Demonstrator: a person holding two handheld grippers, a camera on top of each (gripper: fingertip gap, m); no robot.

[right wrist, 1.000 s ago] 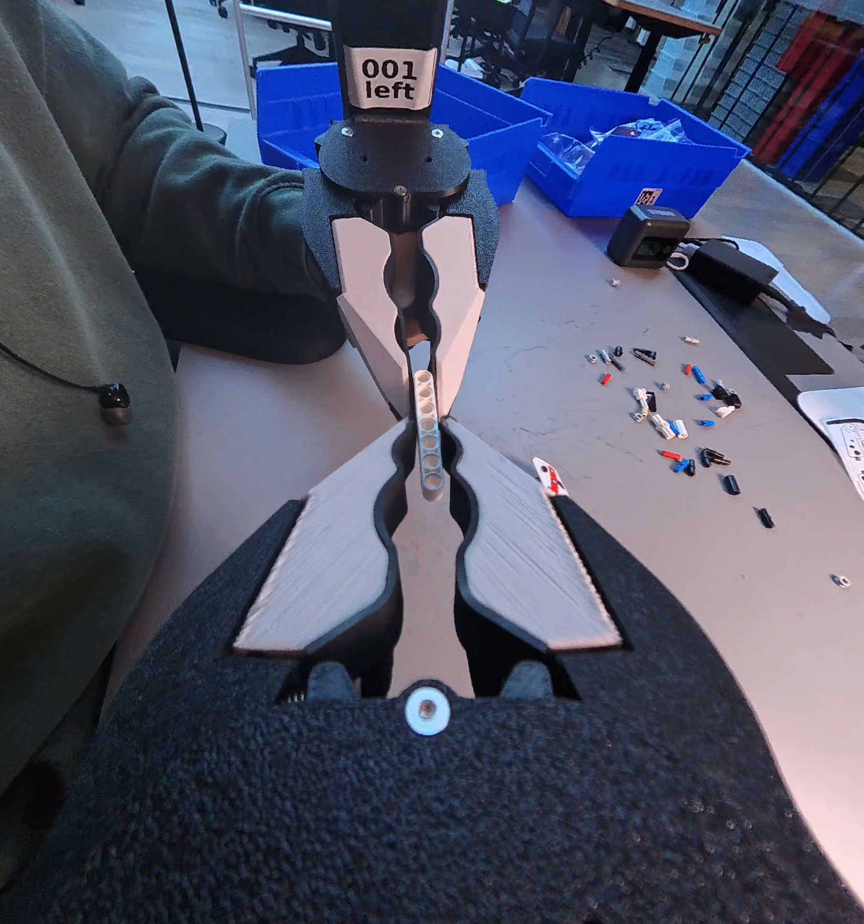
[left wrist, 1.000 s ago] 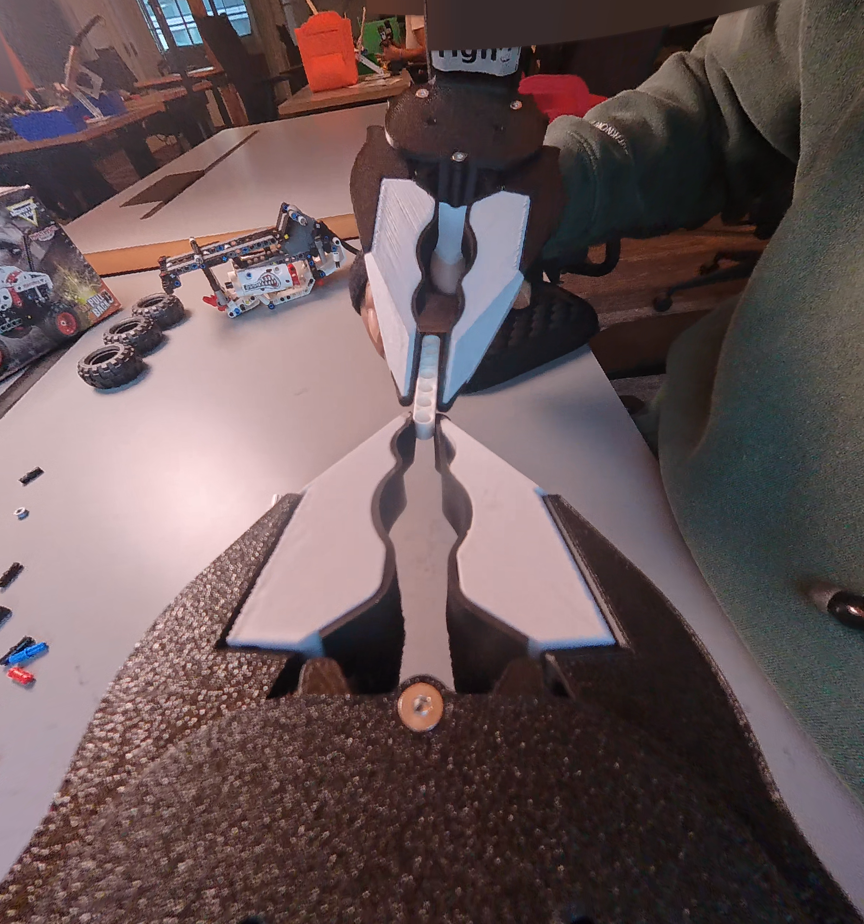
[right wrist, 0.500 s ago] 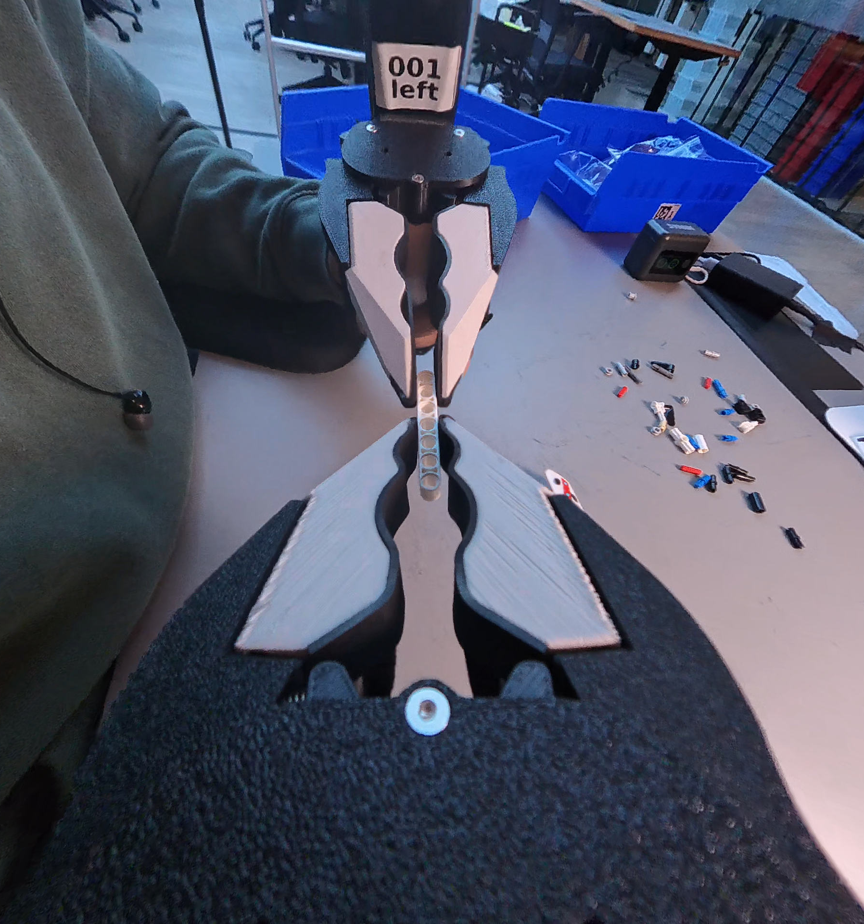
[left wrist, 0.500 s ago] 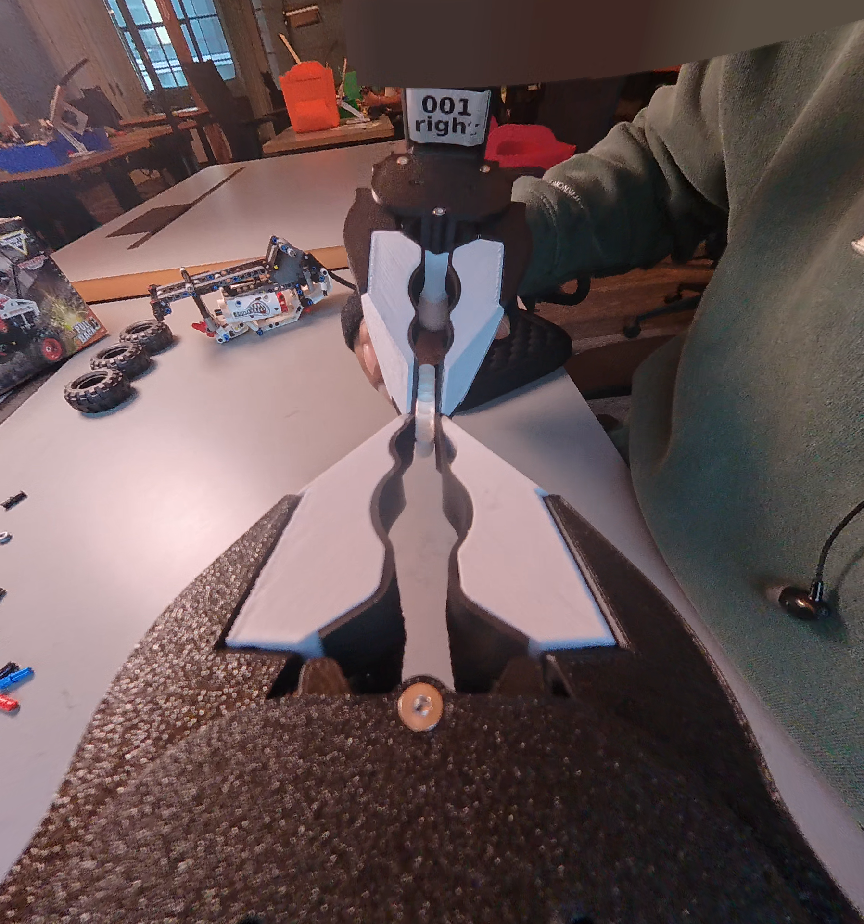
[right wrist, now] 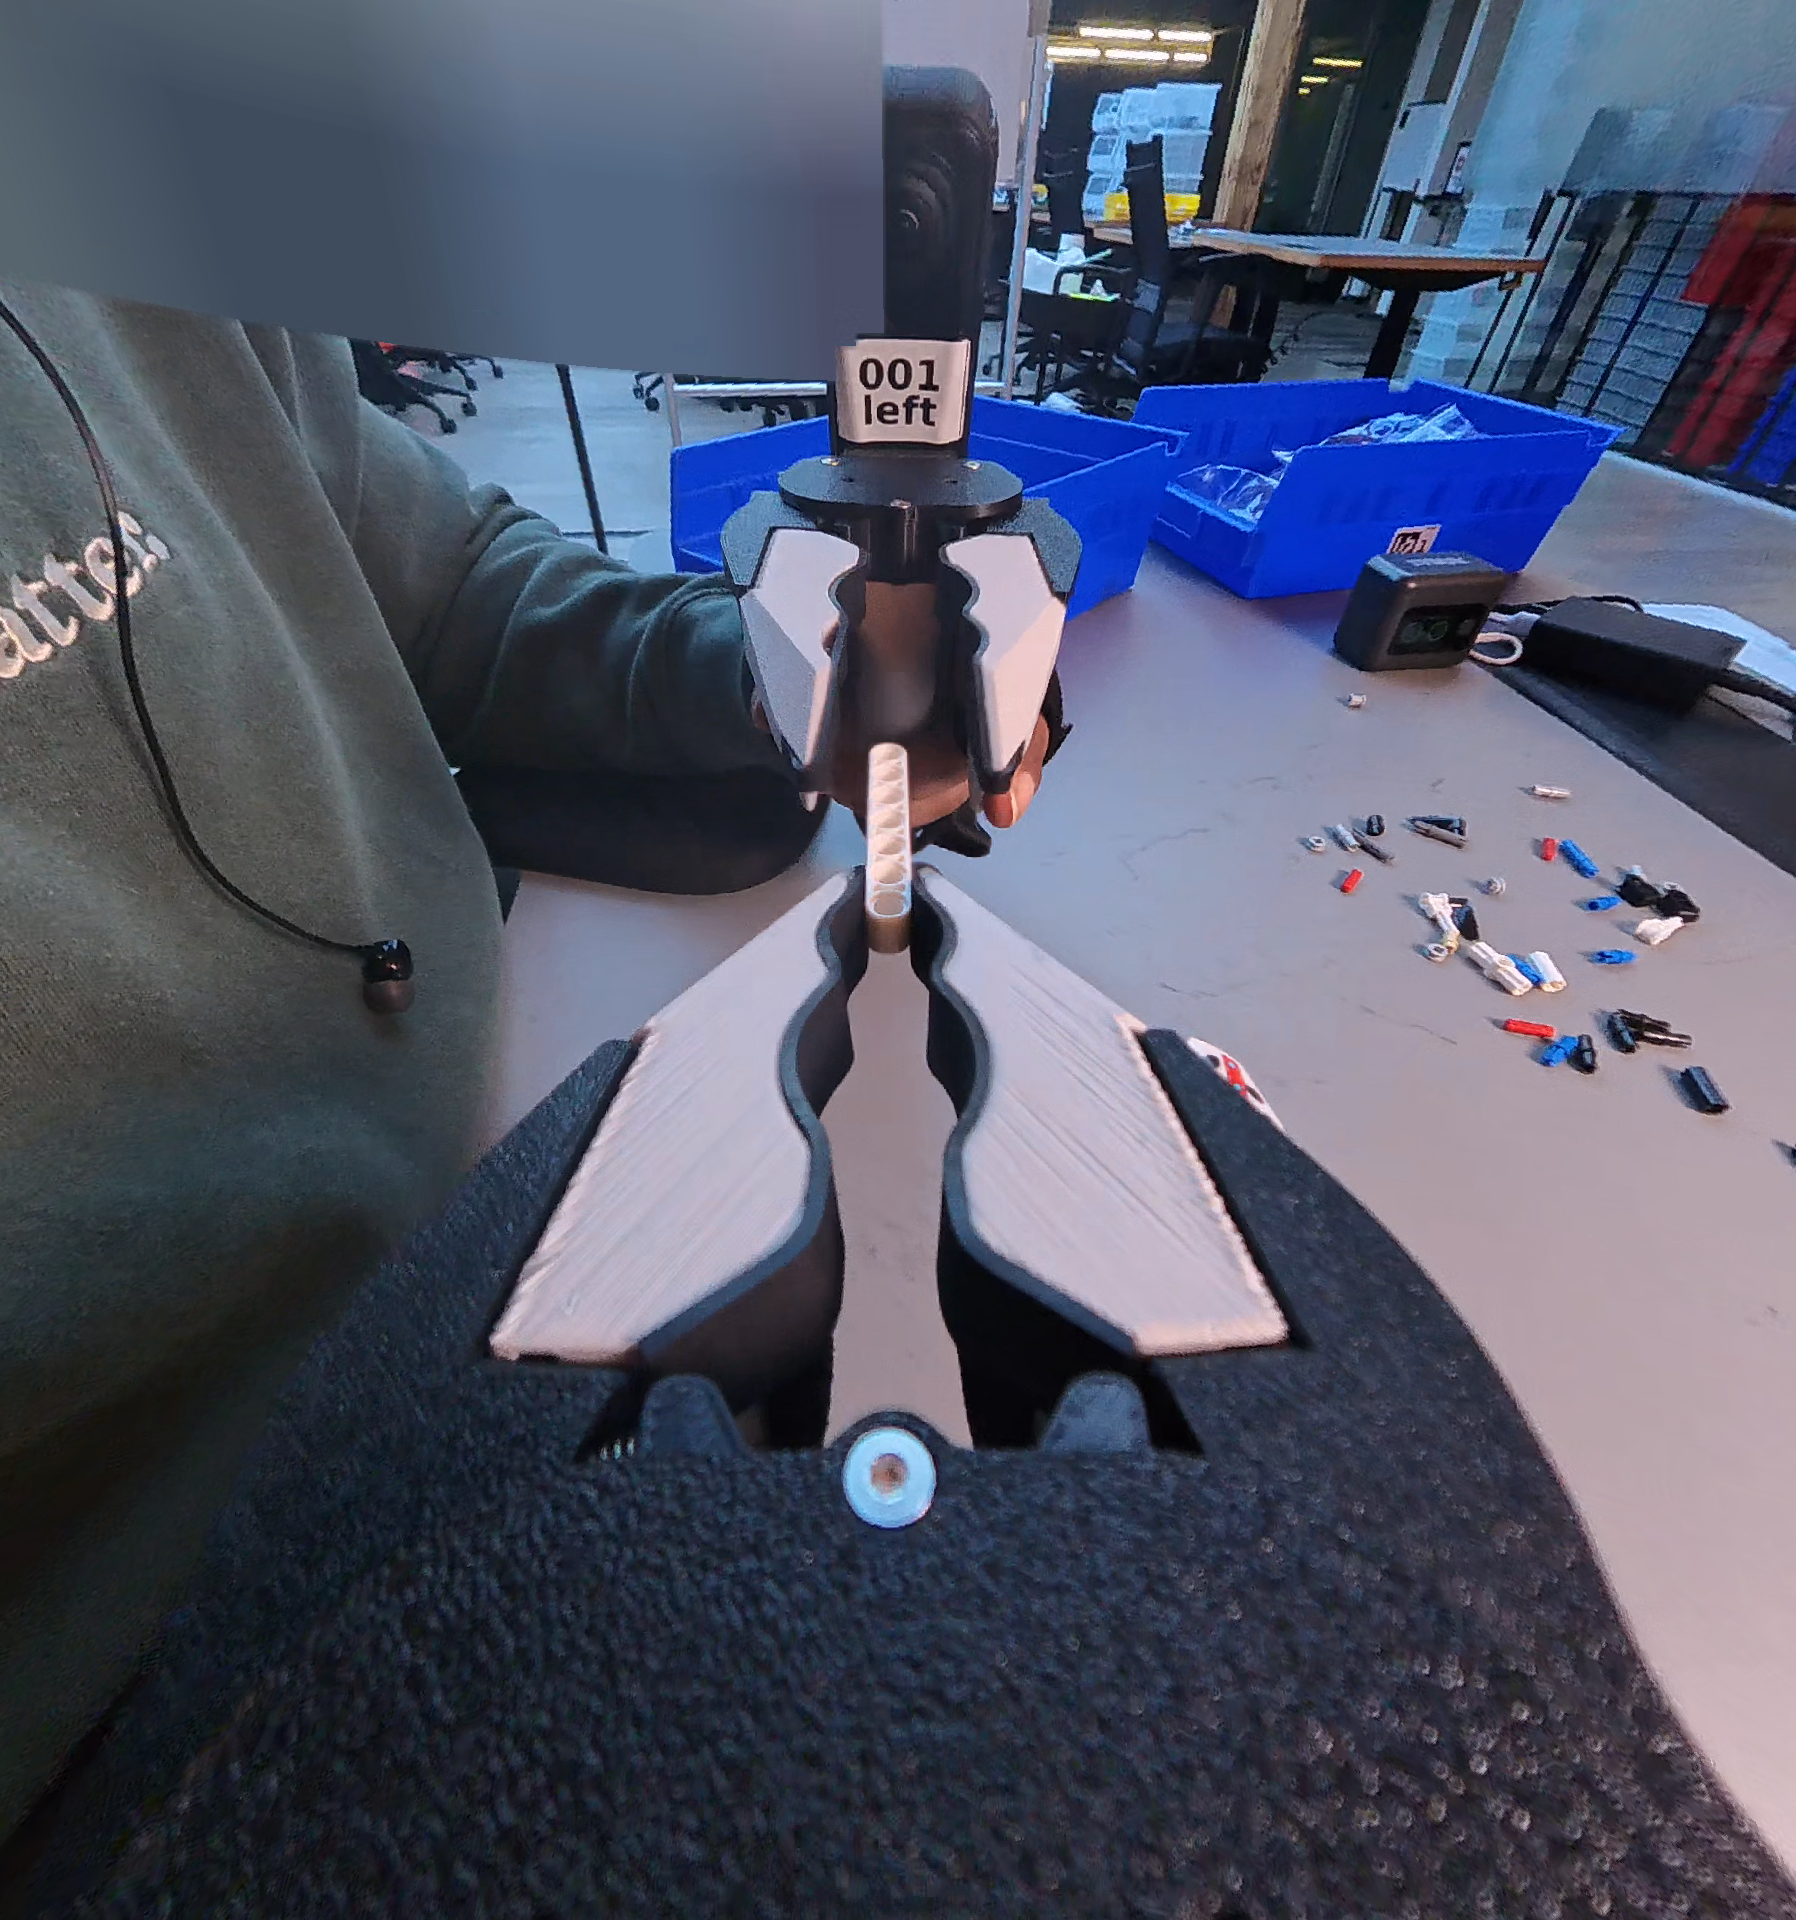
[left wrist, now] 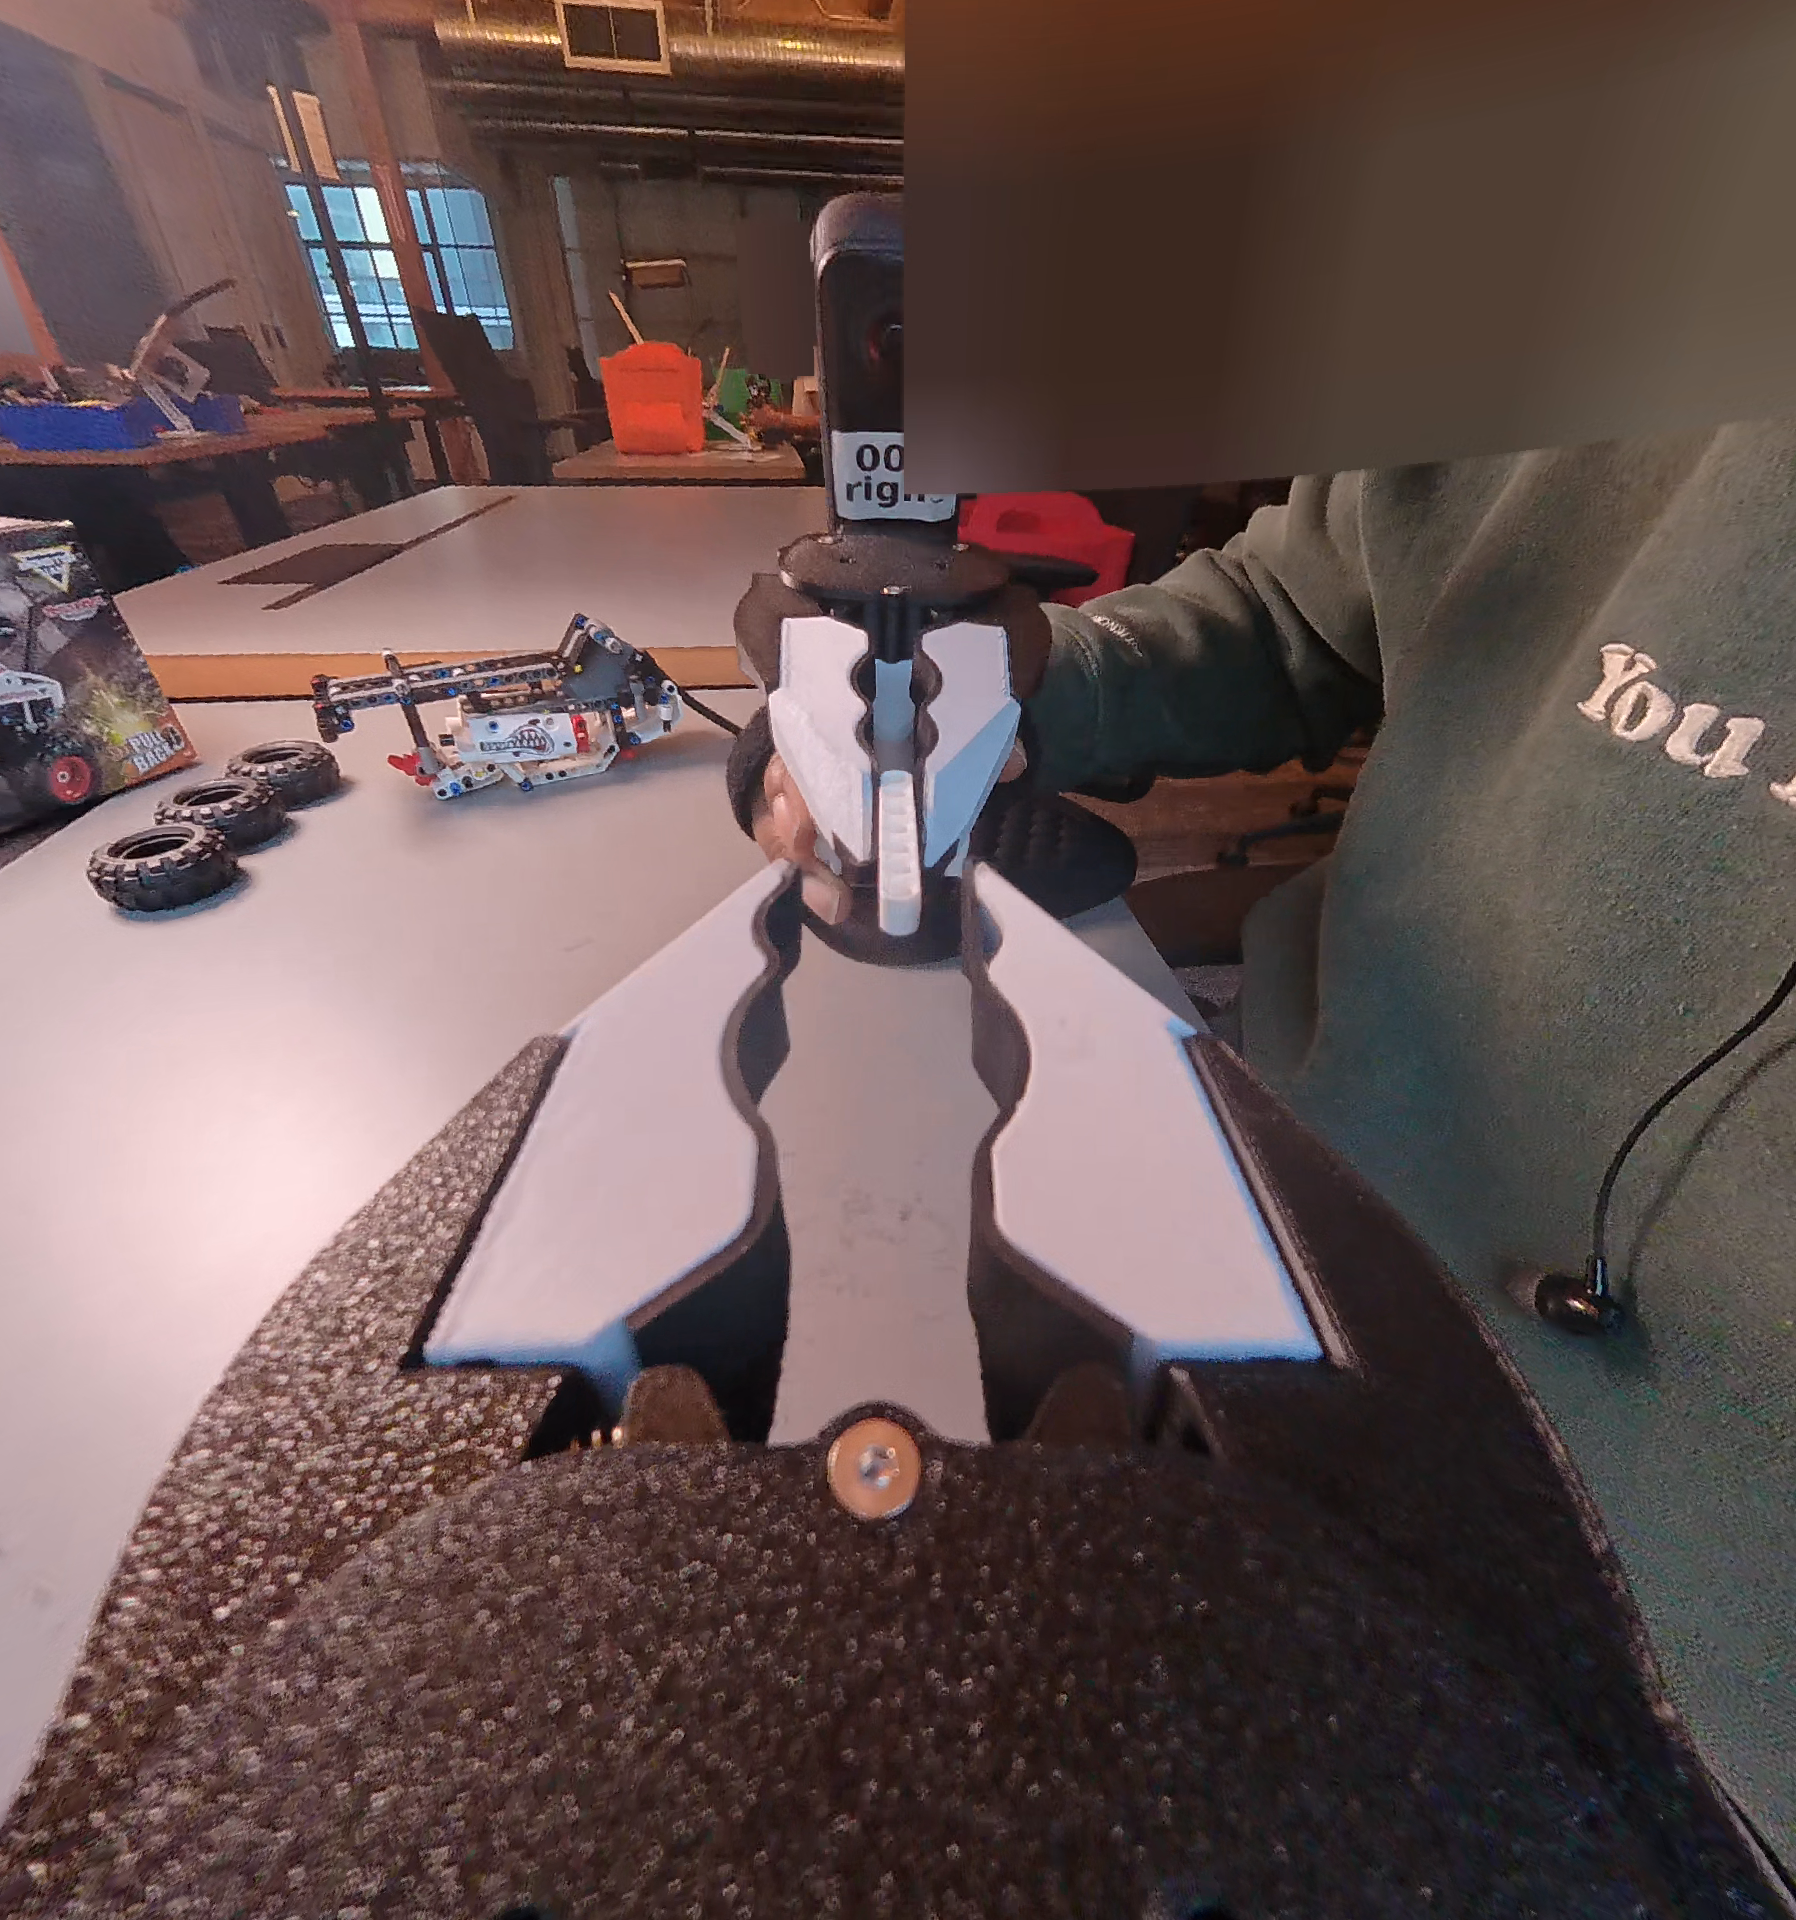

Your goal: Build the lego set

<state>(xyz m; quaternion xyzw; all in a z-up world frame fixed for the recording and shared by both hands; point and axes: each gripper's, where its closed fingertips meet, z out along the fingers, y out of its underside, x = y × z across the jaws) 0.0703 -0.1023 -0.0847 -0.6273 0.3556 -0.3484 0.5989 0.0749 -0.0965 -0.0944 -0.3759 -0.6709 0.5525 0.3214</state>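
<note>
A white beam with a row of holes (right wrist: 887, 852) is held by one end between my right gripper's (right wrist: 889, 883) fingertips, above the grey table (right wrist: 1289, 1195), and points at my left gripper. My left gripper (left wrist: 881, 878) is open and empty; its jaws stand wide apart on either side of the beam's free end without touching it. In the left wrist view the right gripper (left wrist: 899, 868) faces me with the beam (left wrist: 899, 831) in its tips. In the right wrist view the left gripper (right wrist: 904, 784) is open just beyond the beam. A partly built model (left wrist: 504, 717) lies at the back left.
Three black tyres (left wrist: 213, 821) and the set's box (left wrist: 21, 665) lie left of the model. Several small loose pieces (right wrist: 1496, 935) are scattered to the right. Blue bins (right wrist: 1372, 488) and a black camera (right wrist: 1424, 623) stand behind them. The person's green sweatshirt (left wrist: 1548, 935) is close by.
My left gripper has opened and let go of the beam. The two grippers have drawn a little apart, and both views have tilted upward. The right gripper still holds the beam.
</note>
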